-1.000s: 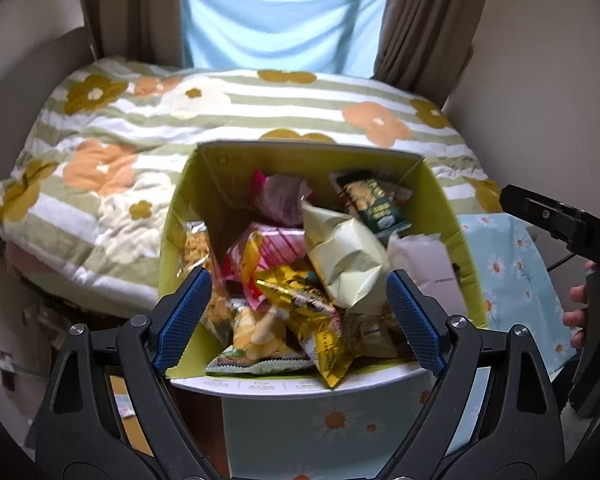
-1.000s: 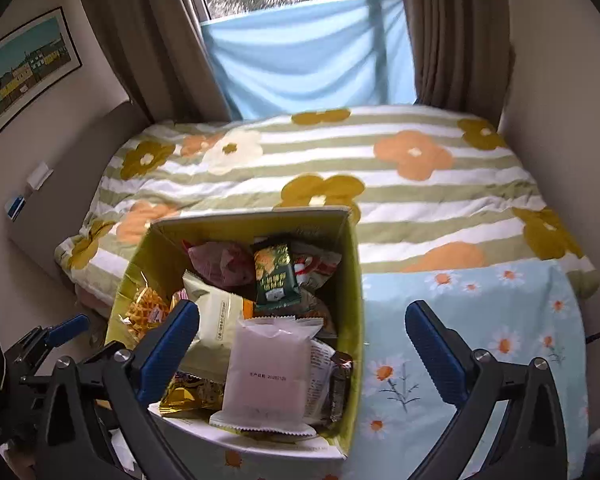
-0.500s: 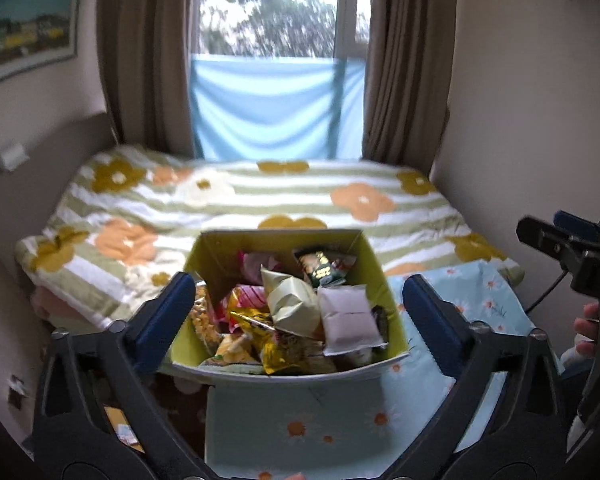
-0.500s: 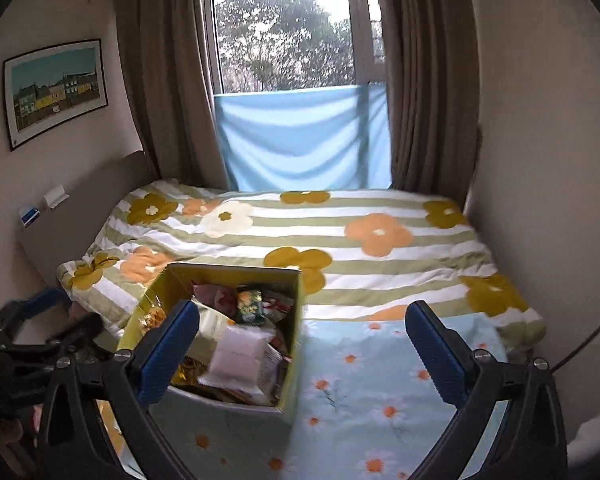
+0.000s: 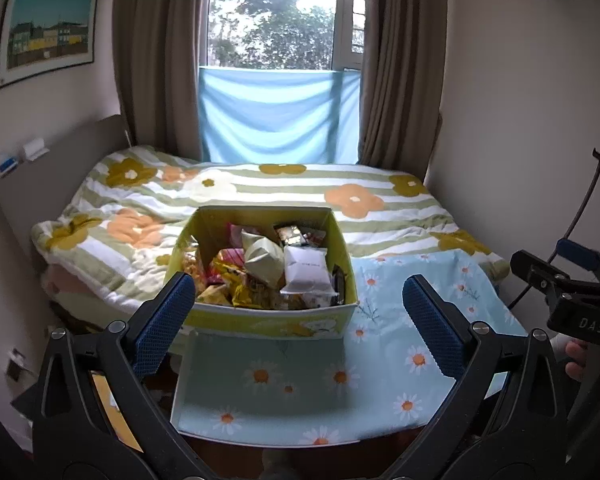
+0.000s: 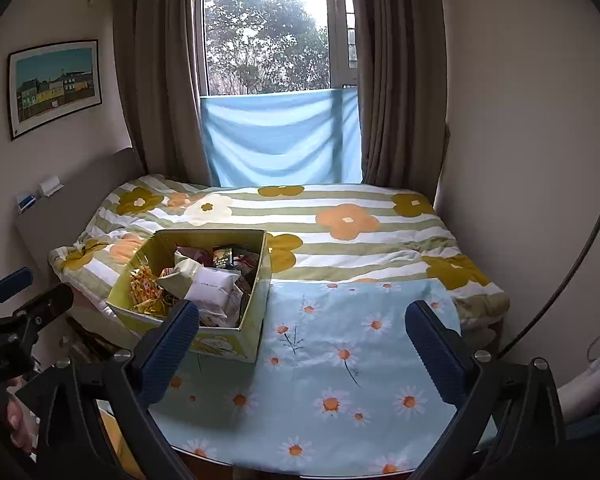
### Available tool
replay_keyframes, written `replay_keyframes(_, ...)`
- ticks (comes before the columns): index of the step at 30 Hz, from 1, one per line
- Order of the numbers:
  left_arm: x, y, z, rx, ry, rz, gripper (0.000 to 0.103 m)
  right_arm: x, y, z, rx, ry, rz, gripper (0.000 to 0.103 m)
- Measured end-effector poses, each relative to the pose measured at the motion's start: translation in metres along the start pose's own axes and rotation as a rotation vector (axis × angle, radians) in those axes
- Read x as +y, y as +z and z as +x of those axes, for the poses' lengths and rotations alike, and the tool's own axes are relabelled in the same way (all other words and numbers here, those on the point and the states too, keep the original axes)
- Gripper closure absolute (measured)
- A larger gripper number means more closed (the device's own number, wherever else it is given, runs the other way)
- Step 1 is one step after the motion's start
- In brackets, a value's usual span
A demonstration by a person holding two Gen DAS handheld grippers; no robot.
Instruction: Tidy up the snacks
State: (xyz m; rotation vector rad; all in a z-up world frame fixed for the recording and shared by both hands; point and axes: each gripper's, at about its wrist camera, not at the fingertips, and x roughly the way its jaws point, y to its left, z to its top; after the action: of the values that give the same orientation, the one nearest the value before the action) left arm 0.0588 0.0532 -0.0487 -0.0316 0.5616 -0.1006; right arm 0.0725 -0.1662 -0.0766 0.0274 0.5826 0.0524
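The left hand-held gripper [image 5: 300, 312] has its blue-padded jaws spread wide with nothing between them, and the right hand-held gripper [image 6: 302, 340] is just as wide and empty; both hang off the near edge of the desk, which wears a pale blue daisy-print cloth [image 5: 300, 384]. The yellow-green cardboard box [image 5: 259, 322] packed with crinkly snack packets stands at the desk's far left corner, against the bed with the striped flower quilt [image 5: 360, 200]. It looks as though the snacks are all boxed and both tools are clear, so the sensible course is to stay level and well off the box's near wall, since a nudge could push it off the left edge. The left view looks straight into the box, showing a white rectangular packet [image 5: 306, 270] on top beside a pale green pouch [image 5: 263, 260]. The right view shows the box's right wall and the bare cloth on the desk's right side.
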Motion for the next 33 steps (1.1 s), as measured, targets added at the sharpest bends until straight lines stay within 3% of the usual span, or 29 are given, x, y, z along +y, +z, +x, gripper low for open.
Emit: replay_keyframes(33, -0.02, -0.006, -0.009, -0.028, 0.016, 0.021, 0.0, -0.015, -0.01, -0.019, -0.034, -0.027, 0.036, 0.001)
